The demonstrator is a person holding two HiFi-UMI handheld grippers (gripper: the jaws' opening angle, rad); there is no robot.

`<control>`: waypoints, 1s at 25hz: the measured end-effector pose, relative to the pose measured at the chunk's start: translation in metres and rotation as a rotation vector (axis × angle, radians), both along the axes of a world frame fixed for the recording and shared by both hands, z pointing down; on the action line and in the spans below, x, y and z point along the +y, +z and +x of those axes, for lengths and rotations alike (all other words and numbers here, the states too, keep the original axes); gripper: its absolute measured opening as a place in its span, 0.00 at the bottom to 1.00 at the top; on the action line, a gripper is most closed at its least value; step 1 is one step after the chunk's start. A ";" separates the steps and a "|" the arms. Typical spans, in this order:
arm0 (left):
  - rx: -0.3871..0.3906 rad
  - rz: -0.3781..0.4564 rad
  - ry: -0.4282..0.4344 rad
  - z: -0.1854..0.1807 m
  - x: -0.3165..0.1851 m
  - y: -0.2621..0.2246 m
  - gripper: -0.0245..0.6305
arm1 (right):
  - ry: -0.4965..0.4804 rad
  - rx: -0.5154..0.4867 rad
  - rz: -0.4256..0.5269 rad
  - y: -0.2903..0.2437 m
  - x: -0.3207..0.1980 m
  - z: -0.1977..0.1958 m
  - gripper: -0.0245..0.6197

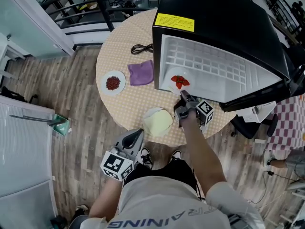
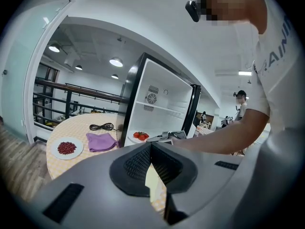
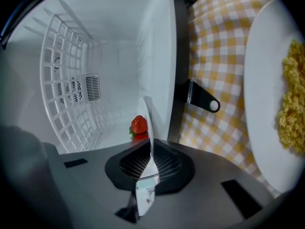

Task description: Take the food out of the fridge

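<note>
Strawberry plate (image 3: 148,120) rim between right tongs (image 3: 151,152)

The round table (image 1: 128,104) has a yellow-and-white checked top and stands on a wood-plank floor (image 1: 71,142).

Items resting directly on the table:
- Black fridge (image 1: 219,27): covers the right part of the tabletop, at upper right of the frame.
- Black cable (image 1: 141,47): coiled, just left of the fridge.
- Purple cloth (image 1: 141,73): below the cable.
- Plate of red beans (image 1: 113,83): left of the cloth.
- Plate of pale yellow food (image 1: 157,121): near the lower edge of the table.
</note>
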State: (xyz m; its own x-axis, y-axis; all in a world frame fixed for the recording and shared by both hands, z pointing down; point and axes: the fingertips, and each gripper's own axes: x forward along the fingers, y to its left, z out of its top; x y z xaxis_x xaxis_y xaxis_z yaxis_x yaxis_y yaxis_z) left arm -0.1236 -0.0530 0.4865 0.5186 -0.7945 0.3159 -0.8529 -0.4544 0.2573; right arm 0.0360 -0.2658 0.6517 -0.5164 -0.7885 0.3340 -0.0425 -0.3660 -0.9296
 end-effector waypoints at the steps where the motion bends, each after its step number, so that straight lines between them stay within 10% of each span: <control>1: 0.002 -0.001 0.001 0.001 0.000 0.000 0.05 | -0.001 0.002 0.021 -0.003 0.000 -0.001 0.09; 25: 0.015 -0.008 -0.071 -0.027 0.008 0.012 0.05 | 0.011 0.008 0.124 -0.035 0.075 0.001 0.09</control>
